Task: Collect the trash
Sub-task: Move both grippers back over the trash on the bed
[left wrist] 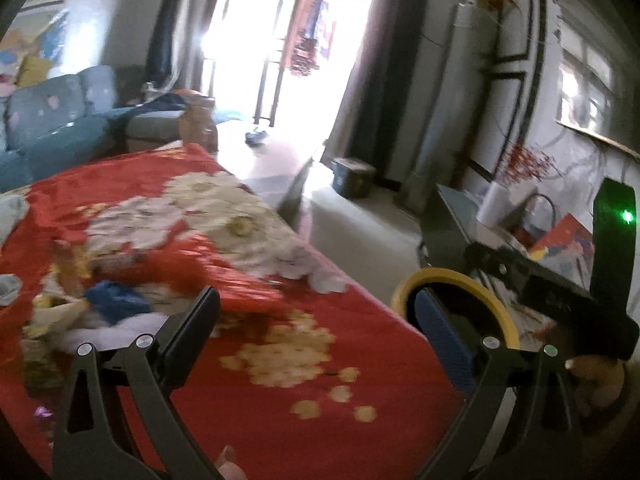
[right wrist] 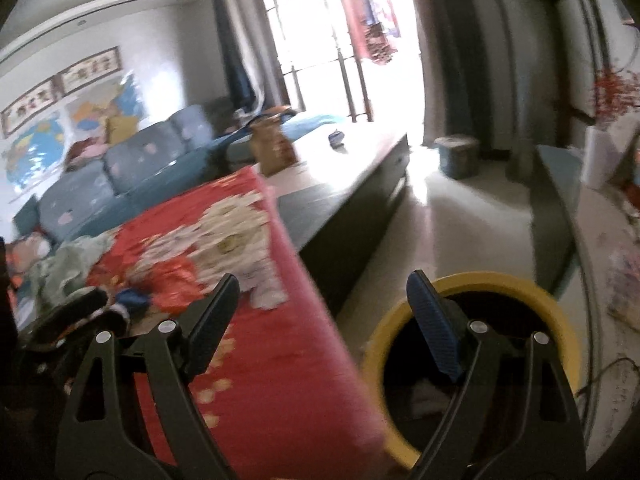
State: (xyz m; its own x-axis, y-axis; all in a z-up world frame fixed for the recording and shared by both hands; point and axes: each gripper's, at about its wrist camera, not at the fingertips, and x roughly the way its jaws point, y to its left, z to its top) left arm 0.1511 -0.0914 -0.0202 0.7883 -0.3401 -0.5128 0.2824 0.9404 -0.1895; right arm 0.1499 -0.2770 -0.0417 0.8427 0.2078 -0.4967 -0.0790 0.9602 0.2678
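A table under a red flowered cloth (left wrist: pixel 280 380) carries scraps: a blue crumpled piece (left wrist: pixel 116 298), white crumpled paper (left wrist: pixel 320 276) and a yellowish wrapper (left wrist: pixel 52 320). A yellow-rimmed bin (right wrist: pixel 472 284) stands on the floor at the table's right edge; its rim also shows in the left wrist view (left wrist: pixel 452 280). My left gripper (left wrist: pixel 316 324) is open and empty above the cloth. My right gripper (right wrist: pixel 324 304) is open and empty over the table edge, its right finger (right wrist: pixel 436 336) above the bin's mouth. The blue scrap shows in the right wrist view (right wrist: pixel 134 298) too.
A blue sofa (right wrist: pixel 132 168) stands at the back left. A low dark table (right wrist: pixel 360 184) with a brown bag (right wrist: pixel 272 148) lies beyond. A small green bin (right wrist: pixel 456 156) sits by the curtains. A cluttered side unit (left wrist: pixel 520 232) is on the right. Pale cloth (right wrist: pixel 68 268) lies on the red cloth.
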